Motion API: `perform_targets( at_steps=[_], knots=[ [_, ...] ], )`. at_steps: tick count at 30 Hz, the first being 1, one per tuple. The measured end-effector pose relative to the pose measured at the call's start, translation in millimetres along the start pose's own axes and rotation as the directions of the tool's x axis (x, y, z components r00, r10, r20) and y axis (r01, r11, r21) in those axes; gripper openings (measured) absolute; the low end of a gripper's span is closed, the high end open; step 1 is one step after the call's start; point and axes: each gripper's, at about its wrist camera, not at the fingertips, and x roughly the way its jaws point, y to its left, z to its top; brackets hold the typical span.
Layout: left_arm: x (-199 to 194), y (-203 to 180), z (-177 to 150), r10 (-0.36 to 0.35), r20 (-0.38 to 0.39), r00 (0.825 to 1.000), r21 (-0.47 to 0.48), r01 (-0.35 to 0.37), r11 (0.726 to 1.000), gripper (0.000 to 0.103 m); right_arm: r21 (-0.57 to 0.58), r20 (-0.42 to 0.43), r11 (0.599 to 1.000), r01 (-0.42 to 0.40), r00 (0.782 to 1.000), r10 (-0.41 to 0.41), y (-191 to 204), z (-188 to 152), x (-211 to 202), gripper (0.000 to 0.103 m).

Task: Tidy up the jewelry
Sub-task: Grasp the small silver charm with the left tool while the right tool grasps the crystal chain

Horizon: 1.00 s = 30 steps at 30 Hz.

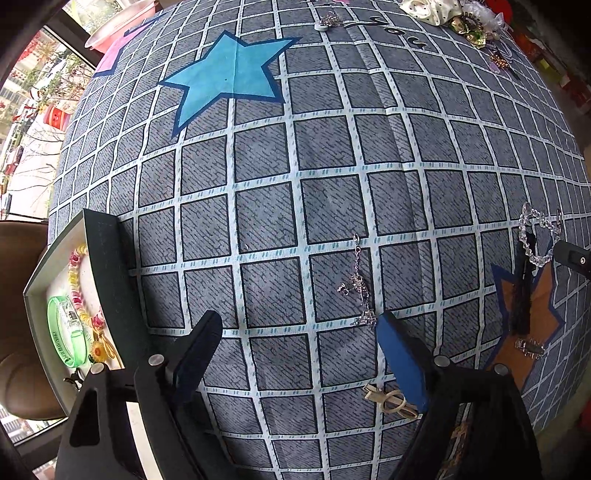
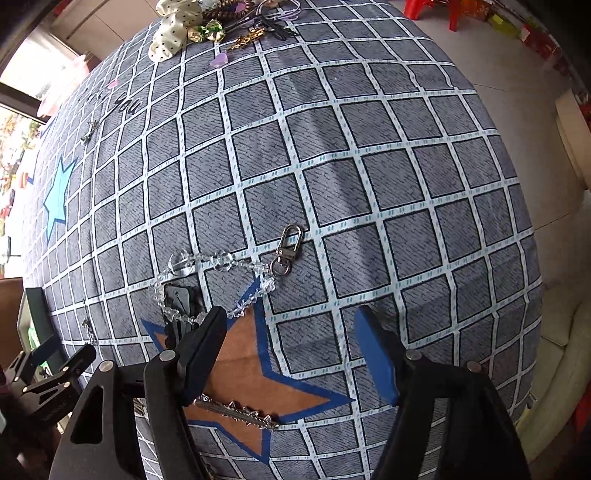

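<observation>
a grey checked tablecloth (image 1: 332, 155) with printed stars covers the table, and a pile of trinkets (image 2: 192, 26) sits at its far edge. at the left edge an open box (image 1: 107, 266) holds a green bangle (image 1: 68, 334) and a beaded bracelet (image 1: 75, 280), while the left gripper (image 1: 299, 332) hangs with jaws apart just short of a silver chain (image 1: 360, 284). the right gripper (image 2: 290, 328) also stands spread wide and empty over the orange star, a clear bead strand (image 2: 207, 266) with metal clasp (image 2: 286, 251) just beyond it
</observation>
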Motion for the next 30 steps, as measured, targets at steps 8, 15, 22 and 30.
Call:
perform_targets(
  at_steps=[8,15,22,30],
  knots=[
    [16,-1,13,-0.019,0.020,1.000,0.000,0.019,1.000,0.090,-0.018,0.036,0.996,0.091,0.995,-0.091,46,31,24,0.069],
    [4,-18,14,-0.083,0.036,0.996,0.033,0.082,0.996,0.057,-0.118,0.075,0.985,0.129,0.990,-0.121,104,18,34,0.032],
    [-4,-23,18,-0.123,0.047,0.991,0.053,0.121,0.991,0.018,-0.100,0.069,0.993,0.068,0.996,-0.061,94,19,26,0.009],
    [-37,-21,0,-0.183,0.105,0.978,0.071,0.176,0.982,0.018,-0.106,0.107,0.994,-0.012,0.994,0.023,77,14,-6,0.009]
  ],
)
